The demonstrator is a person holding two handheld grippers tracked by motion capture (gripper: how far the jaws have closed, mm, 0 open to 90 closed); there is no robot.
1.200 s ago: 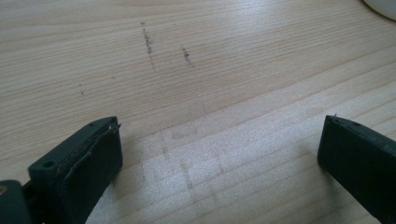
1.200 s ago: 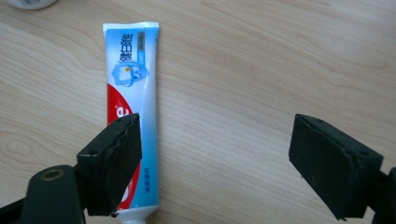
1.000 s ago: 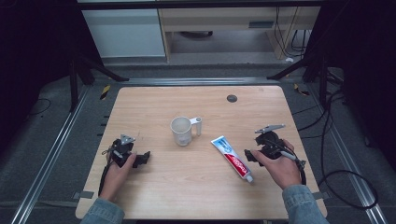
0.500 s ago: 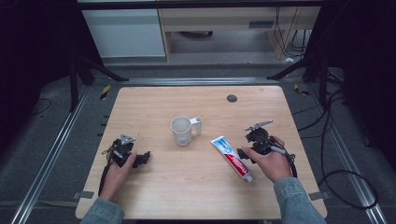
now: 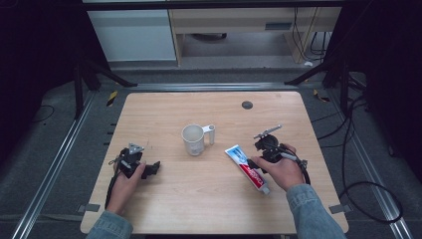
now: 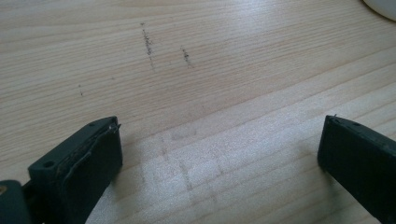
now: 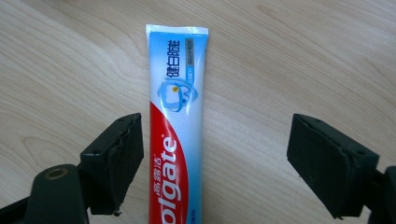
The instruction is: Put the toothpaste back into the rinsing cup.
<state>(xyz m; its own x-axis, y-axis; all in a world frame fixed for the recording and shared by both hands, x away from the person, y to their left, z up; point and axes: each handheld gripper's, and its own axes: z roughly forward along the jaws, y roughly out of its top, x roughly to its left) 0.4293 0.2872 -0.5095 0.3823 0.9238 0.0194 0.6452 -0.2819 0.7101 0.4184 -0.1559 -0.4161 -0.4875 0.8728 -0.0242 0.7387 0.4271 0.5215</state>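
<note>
The right gripper [image 5: 259,158] is sliding in over the toothpaste tube [image 7: 176,140], jaws wide and straddling it for a grasp; the tube is lying flat on the tabletop [image 5: 199,209] beside the mug [image 5: 193,139]

Pale wood-grain table [image 5: 209,199], faint grey scuff marks [image 6: 148,44] on it. Beside the white mug [image 5: 193,139], the tube [image 7: 176,135] runs red at the near end with white lettering, pale blue and white toward its crimp. Black grippers, left [image 5: 149,168] and right [image 7: 212,154]. Denim-blue sleeves [image 5: 311,209].
</note>
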